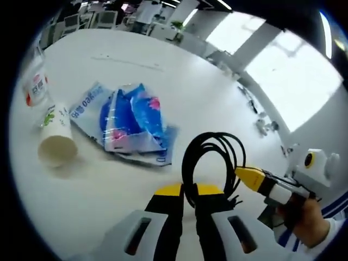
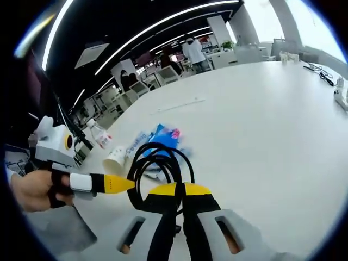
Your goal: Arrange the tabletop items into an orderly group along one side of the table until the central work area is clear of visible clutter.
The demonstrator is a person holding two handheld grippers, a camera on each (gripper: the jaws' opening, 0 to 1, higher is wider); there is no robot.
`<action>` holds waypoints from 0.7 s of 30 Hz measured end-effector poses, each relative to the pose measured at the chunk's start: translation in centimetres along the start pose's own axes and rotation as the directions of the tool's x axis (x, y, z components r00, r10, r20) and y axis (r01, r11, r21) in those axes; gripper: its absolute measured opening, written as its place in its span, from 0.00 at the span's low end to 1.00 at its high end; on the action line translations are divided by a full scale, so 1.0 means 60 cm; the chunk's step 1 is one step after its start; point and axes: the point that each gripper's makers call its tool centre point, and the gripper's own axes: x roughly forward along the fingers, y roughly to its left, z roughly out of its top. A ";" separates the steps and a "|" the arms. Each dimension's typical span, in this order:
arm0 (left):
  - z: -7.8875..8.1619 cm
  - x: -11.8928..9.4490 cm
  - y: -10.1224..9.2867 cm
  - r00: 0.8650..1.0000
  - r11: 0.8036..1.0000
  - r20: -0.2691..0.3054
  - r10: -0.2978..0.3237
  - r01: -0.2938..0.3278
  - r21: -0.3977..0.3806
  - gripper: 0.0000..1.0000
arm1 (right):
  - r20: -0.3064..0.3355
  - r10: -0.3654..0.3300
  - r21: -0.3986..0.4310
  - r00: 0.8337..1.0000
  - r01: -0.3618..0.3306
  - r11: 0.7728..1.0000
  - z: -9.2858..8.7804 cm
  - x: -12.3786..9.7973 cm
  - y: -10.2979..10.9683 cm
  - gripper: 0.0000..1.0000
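Coiled black cable (image 1: 209,163) clamped in left gripper (image 1: 188,191) and right gripper (image 2: 180,190); light, floppy, best held at bundled loops.

No print can be read; lettering on the blue packets (image 1: 130,122) stays too blurred

- Daylight from the tall bright windows (image 1: 283,70) washes them out to near white in the left gripper view
- Long ceiling strip lights (image 2: 163,24) glow against a dark ceiling in the right gripper view
- The glossy white tabletop (image 2: 261,119) is bright, with soft faint shadows
- Fisheye bending curves the edges; the distant office is blurred
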 end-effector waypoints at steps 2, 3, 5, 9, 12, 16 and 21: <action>0.001 0.006 -0.008 1.000 1.000 0.009 -0.011 0.011 -0.011 0.01 | 0.000 -0.008 0.003 1.000 0.008 1.000 0.003 -0.002 -0.011 0.00; 0.001 0.008 -0.013 1.000 1.000 0.012 -0.015 0.015 -0.009 0.01 | -0.001 -0.011 0.004 1.000 0.011 1.000 0.004 -0.002 -0.016 0.00; 0.001 0.011 -0.017 1.000 1.000 0.014 -0.013 0.013 0.008 0.01 | -0.004 -0.009 0.003 1.000 0.009 1.000 0.004 -0.002 -0.020 0.00; 0.014 0.011 -0.021 0.999 0.973 -0.002 0.046 -0.044 0.226 0.01 | -0.016 -0.007 -0.013 1.000 0.007 1.000 0.003 0.002 -0.021 0.00; 0.038 0.013 -0.053 0.999 0.990 0.014 0.029 -0.031 0.134 0.01 | 0.008 -0.026 0.053 1.000 0.026 0.998 0.010 0.003 -0.037 0.00; 0.046 0.028 -0.061 1.000 0.988 -0.009 0.025 -0.023 0.153 0.00 | 0.023 -0.022 0.090 0.999 0.020 0.996 0.022 -0.005 -0.053 0.00; 0.038 0.043 -0.074 0.998 0.981 -0.025 0.055 -0.050 0.186 0.01 | 0.012 -0.041 0.086 0.999 0.040 0.996 0.021 -0.009 -0.071 0.00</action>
